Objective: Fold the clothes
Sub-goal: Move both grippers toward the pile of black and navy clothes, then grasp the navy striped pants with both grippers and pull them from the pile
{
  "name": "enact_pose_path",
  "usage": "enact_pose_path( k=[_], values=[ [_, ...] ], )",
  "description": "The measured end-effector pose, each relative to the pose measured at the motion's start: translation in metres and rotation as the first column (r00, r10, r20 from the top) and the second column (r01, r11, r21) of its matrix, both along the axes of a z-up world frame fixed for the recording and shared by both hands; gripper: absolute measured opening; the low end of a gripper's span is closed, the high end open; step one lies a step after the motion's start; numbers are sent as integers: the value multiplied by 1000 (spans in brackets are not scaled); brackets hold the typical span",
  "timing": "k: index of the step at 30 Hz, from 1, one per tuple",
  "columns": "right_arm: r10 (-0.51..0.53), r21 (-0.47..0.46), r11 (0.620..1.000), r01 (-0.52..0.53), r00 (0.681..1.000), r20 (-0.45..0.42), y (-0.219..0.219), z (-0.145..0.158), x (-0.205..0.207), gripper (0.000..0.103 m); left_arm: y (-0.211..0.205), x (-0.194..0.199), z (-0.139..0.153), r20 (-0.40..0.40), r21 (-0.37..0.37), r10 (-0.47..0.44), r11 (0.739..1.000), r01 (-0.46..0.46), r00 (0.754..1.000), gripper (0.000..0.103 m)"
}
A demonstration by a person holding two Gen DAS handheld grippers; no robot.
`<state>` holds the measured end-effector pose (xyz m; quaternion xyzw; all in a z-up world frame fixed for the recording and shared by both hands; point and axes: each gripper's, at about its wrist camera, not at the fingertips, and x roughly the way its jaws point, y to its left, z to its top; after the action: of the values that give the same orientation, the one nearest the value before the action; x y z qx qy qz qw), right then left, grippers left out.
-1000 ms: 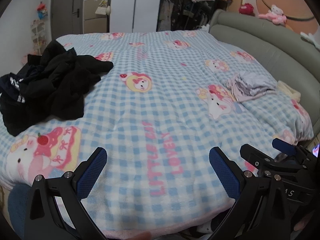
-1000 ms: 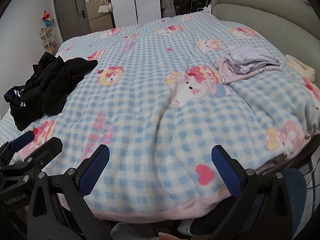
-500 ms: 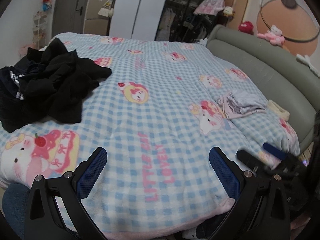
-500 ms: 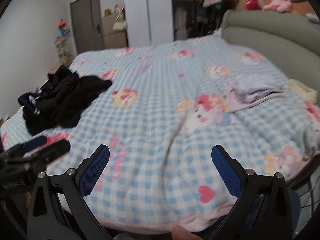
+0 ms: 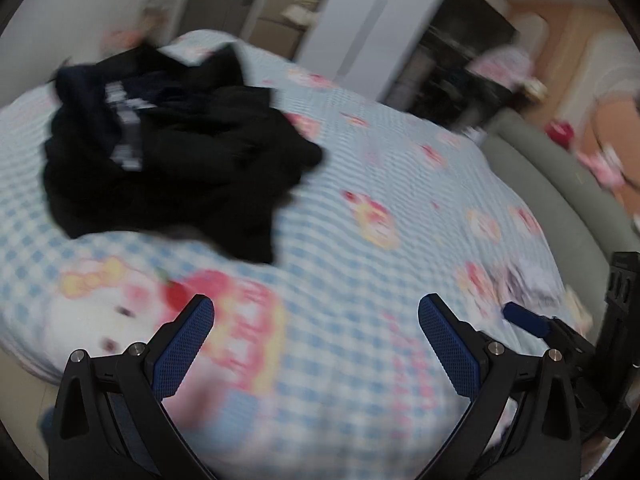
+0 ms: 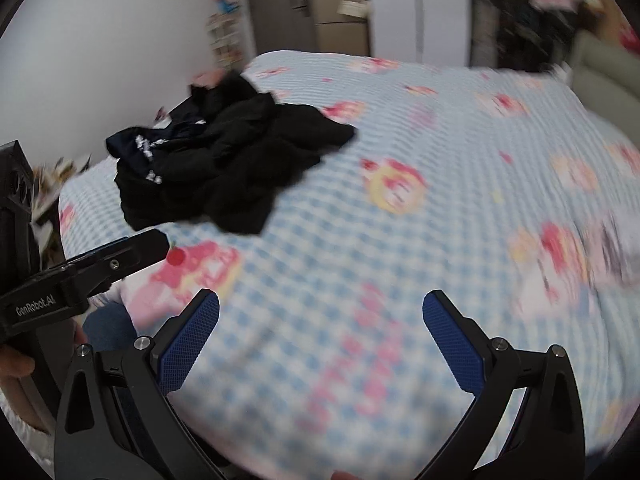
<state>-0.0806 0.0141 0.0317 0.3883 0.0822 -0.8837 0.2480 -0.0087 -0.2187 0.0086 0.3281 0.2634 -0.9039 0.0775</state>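
Black clothes (image 5: 168, 160) are lying crumpled in a heap on the checked blanket (image 5: 360, 280) — beyond both claws. Left gripper (image 5: 316, 334) and right gripper (image 6: 320, 330) are hovering with jaws spread wide, holding nothing. Risk: layers are tangled — one pinch may drag several garments together.
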Motion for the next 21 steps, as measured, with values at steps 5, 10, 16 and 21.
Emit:
enact_pose_path(
  k=[5, 10, 16, 21],
  values=[
    [115, -1, 993, -115, 993, 21, -90, 9, -41, 103, -85, -3, -2, 24, -10, 192, 981, -192, 981, 103],
    [197, -3, 980, -197, 980, 28, -182, 12, -80, 103, -153, -8, 4, -18, -42, 300, 953, -301, 954, 102],
    [233, 32, 972, -232, 972, -15, -260, 0, -113, 103, -190, -23, 1, -46, -42, 307, 950, -309, 951, 93],
    [331, 0, 944, -331, 943, 35, -308, -15, -112, 102, -216, -36, -3, -53, -30, 300, 953, -302, 952, 73]
  ],
)
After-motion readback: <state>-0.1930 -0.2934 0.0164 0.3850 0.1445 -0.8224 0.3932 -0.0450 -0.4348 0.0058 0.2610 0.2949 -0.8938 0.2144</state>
